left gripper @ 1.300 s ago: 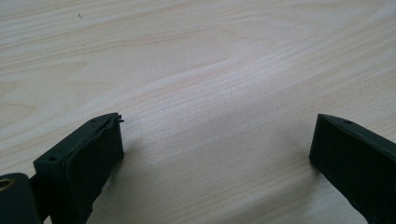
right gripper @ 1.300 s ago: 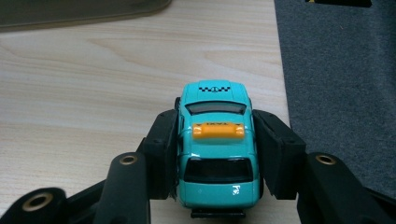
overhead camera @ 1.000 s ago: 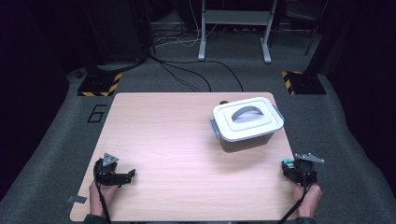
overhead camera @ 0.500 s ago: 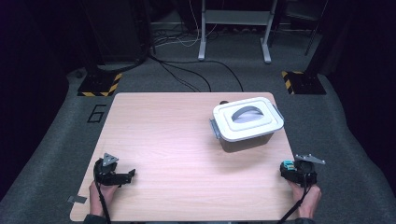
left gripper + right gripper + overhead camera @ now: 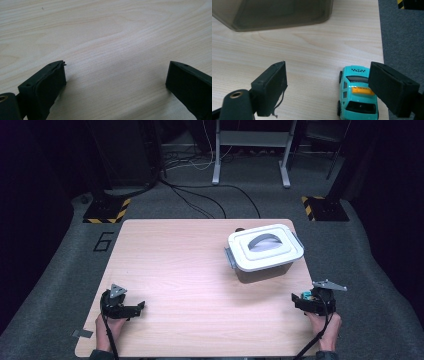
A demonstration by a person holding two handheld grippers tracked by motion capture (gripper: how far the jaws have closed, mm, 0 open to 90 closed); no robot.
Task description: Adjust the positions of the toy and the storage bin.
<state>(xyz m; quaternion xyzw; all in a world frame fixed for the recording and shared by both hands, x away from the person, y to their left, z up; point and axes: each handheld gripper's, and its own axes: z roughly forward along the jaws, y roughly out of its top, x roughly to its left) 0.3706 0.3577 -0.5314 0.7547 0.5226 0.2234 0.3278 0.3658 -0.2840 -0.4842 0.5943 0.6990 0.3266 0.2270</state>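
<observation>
A teal toy taxi (image 5: 357,96) stands on the wooden table (image 5: 190,270) near its right edge, between the jaws of my right gripper (image 5: 328,75) and close against the right-hand jaw. Those jaws have just been opening and now stand wide, with the left-hand one well clear of the car. From above, the right gripper (image 5: 300,301) lies at the table's front right corner with the taxi (image 5: 304,295) at its tips. My left gripper (image 5: 137,310) rests at the front left, and its view shows the left gripper (image 5: 117,67) open over bare wood.
A smoky grey box with a white lid and grey handle (image 5: 264,251) stands on the right half of the table, just beyond the right gripper; its wall (image 5: 279,12) fills the top of that gripper's view. Grey carpet (image 5: 404,32) lies right of the table edge.
</observation>
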